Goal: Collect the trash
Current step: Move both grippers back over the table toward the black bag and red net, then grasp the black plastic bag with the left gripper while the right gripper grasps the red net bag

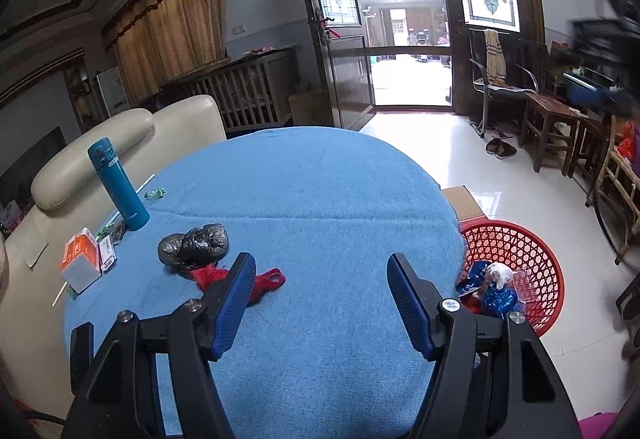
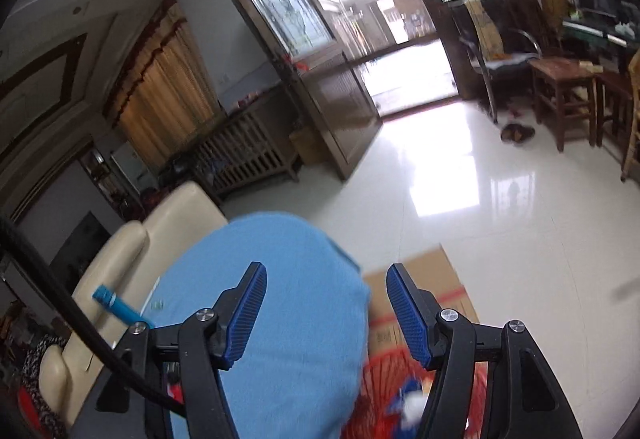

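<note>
In the left wrist view a crumpled black plastic bag [image 1: 194,244] and a red plastic bag [image 1: 256,285] lie on the blue tablecloth [image 1: 320,191], just left of my left gripper [image 1: 321,273], which is open and empty above the cloth. A red mesh basket [image 1: 532,251] stands on the floor right of the table and holds blue and white trash [image 1: 494,289]. My right gripper [image 2: 326,281] is open and empty, over the table's right edge, above the basket [image 2: 384,375], which is blurred.
A teal flask [image 1: 118,185], an orange-white box [image 1: 80,259], small wrappers [image 1: 154,194] and a straw sit at the table's left. A cream sofa [image 1: 120,135] is behind. A cardboard box [image 2: 424,279] lies beside the basket. Wooden stools [image 1: 554,127] and chairs stand right.
</note>
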### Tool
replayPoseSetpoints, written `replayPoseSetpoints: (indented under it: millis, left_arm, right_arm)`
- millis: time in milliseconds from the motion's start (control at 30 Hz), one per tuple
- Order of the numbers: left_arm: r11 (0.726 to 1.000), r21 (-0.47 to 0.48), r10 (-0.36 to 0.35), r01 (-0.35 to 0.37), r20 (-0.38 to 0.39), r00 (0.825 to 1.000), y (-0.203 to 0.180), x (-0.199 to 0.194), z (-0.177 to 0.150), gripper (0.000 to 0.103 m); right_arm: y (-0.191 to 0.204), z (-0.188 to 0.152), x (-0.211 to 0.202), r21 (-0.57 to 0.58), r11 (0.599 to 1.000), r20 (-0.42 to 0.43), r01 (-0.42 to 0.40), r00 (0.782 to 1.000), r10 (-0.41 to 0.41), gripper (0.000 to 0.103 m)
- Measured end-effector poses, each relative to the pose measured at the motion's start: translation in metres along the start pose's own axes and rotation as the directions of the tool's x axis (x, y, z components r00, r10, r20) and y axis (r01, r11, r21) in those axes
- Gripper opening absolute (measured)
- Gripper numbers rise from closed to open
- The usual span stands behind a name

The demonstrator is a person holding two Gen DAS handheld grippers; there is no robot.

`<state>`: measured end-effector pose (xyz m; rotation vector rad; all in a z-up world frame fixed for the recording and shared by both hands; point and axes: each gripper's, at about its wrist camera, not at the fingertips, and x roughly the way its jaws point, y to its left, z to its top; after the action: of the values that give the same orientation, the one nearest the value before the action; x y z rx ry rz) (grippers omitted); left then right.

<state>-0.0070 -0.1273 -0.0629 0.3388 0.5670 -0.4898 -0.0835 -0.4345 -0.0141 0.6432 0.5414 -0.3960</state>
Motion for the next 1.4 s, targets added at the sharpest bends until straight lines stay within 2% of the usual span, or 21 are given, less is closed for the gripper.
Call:
replayPoseSetpoints:
  millis: [100,167,233,300,367,433,500,567,633,733,800,867,900,967,1033,1133,1233,1300,1333,1367,1400]
  left_arm:
    - [1.0,-0.015,0.014,-0.014,-0.005,1.0,0.007,0.001,0.001,0.069]
    - [0.999,-0.028,0.024,-0.025,-0.01,1.0,0.015,0.0,0.0,0.069]
    - [0.998,-0.036,0.044,-0.045,-0.011,0.999,0.022,-0.001,-0.002,0.069]
    - [0.997,-0.051,0.057,-0.059,-0.026,0.998,0.033,0.0,-0.004,0.069]
    - [0.994,-0.079,0.074,-0.077,-0.042,0.996,0.047,0.001,-0.008,0.069]
    - [0.989,-0.1,0.101,-0.106,-0.047,0.994,0.061,0.0,-0.014,0.069]
    - [0.982,-0.121,0.137,-0.145,-0.069,0.988,0.081,0.003,-0.023,0.069]
    - [0.973,-0.14,0.168,-0.181,-0.101,0.981,0.1,0.008,-0.031,0.069]
    - [0.963,-0.152,0.203,-0.223,-0.137,0.969,0.122,0.016,-0.04,0.069]
    - [0.946,-0.153,0.257,-0.284,-0.176,0.95,0.15,0.027,-0.045,0.069]
    - [0.94,-0.158,0.276,-0.304,-0.176,0.945,0.168,0.03,-0.046,0.069]
    - [0.938,-0.168,0.273,-0.302,-0.175,0.946,0.184,0.034,-0.044,0.069]
    - [0.942,-0.175,0.256,-0.287,-0.177,0.95,0.192,0.037,-0.042,0.069]
    - [0.952,-0.172,0.221,-0.252,-0.181,0.958,0.205,0.048,-0.037,0.069]
    - [0.962,-0.144,0.202,-0.232,-0.199,0.959,0.215,0.063,-0.031,0.069]
    - [0.975,-0.104,0.168,-0.194,-0.214,0.962,0.226,0.085,-0.022,0.069]
    - [0.988,-0.089,0.106,-0.129,-0.23,0.967,0.237,0.108,-0.01,0.069]
    - [0.992,-0.097,0.05,-0.077,-0.255,0.966,0.244,0.125,-0.003,0.069]
    - [0.993,-0.102,0.032,-0.061,-0.267,0.963,0.247,0.133,0.001,0.069]
    - [0.993,-0.108,0.011,-0.043,-0.281,0.96,0.25,0.142,0.005,0.069]
    - [0.994,-0.111,-0.012,-0.021,-0.293,0.956,0.25,0.15,0.009,0.069]
  right_arm:
    - [0.0,-0.036,-0.043,0.047,0.999,-0.032,-0.023,0.999,0.025,0.066]
    - [0.011,-0.037,-0.056,0.024,0.998,-0.028,-0.051,0.998,0.051,0.067]
    - [0.025,-0.02,-0.057,0.013,0.997,0.002,-0.072,0.997,0.072,0.067]
    - [0.038,0.012,-0.044,0.017,0.996,0.03,-0.087,0.996,0.087,0.067]
    - [0.049,0.045,-0.026,0.002,0.998,0.102,-0.057,0.993,0.056,0.067]
    - [0.056,0.061,-0.001,-0.003,1.0,0.098,-0.024,0.995,0.025,0.067]
    - [0.06,0.043,0.017,0.009,0.998,0.045,-0.066,0.997,0.065,0.067]
    - [0.076,-0.001,0.039,-0.075,0.994,-0.043,-0.086,0.996,0.083,0.067]
    - [0.098,-0.057,0.067,-0.159,0.968,-0.184,-0.192,0.969,0.163,0.067]
    - [0.135,-0.126,0.114,-0.224,0.92,-0.407,-0.323,0.888,0.213,0.067]
    - [0.156,-0.152,0.141,-0.222,0.894,-0.49,-0.389,0.837,0.242,0.067]
    - [0.18,-0.163,0.164,-0.248,0.84,-0.54,-0.483,0.788,0.294,0.067]
    - [0.19,-0.167,0.178,-0.277,0.812,-0.562,-0.514,0.772,0.297,0.067]
    - [0.211,-0.172,0.2,-0.335,0.77,-0.569,-0.543,0.768,0.293,0.067]
    - [0.229,-0.175,0.227,-0.352,0.734,-0.615,-0.581,0.734,0.287,0.067]
    - [0.253,-0.188,0.254,-0.398,0.683,-0.649,-0.612,0.714,0.261,0.067]
    - [0.271,-0.209,0.276,-0.418,0.636,-0.702,-0.648,0.675,0.227,0.065]
    - [0.279,-0.222,0.284,-0.444,0.611,-0.716,-0.655,0.67,0.198,0.061]
    - [0.282,-0.228,0.286,-0.456,0.602,-0.719,-0.656,0.67,0.185,0.051]
    - [0.282,-0.234,0.288,-0.474,0.594,-0.717,-0.65,0.677,0.167,0.043]
    - [0.282,-0.238,0.288,-0.494,0.588,-0.711,-0.64,0.687,0.15,0.041]
